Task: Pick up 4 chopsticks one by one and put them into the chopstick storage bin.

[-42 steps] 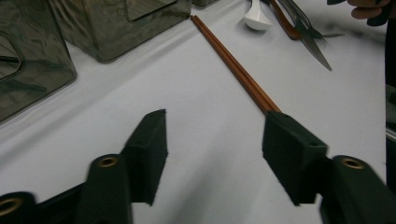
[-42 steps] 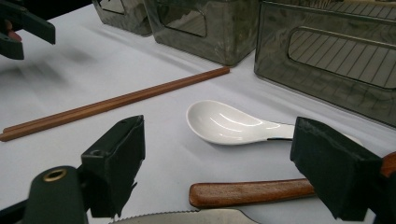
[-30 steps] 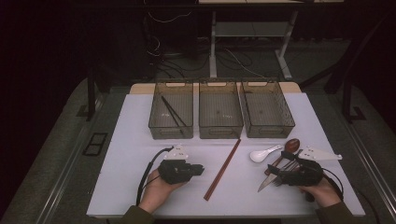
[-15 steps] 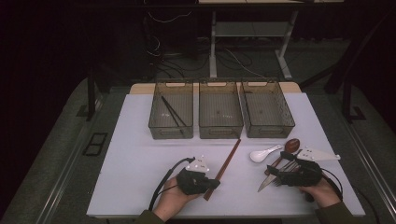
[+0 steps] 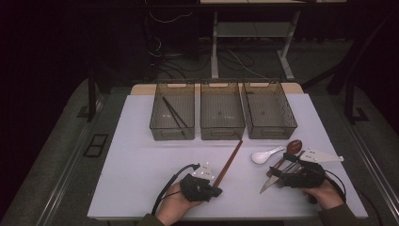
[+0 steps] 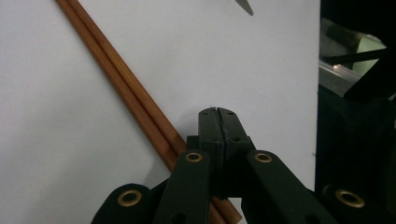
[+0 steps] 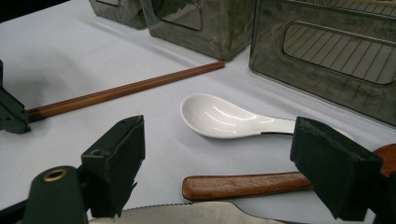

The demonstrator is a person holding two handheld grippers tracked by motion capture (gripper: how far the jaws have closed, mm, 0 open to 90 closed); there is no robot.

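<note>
A pair of brown chopsticks lies slantwise on the white table, its far end near the middle bin. My left gripper sits at their near end with its jaws shut. In the left gripper view the pads of the left gripper meet with nothing between them, and the chopsticks run along their left side and pass beneath. My right gripper stands open over a knife. Between the jaws of the right gripper lie a white spoon and a wooden handle, neither of them gripped.
Three clear bins stand in a row at the back: the left bin holds black chopsticks, then the middle bin and the right bin. A wooden spoon and a white utensil lie at the right.
My left gripper has moved right and a little toward the near edge, up to the near end of the brown chopsticks. The right gripper has stayed where it was.
</note>
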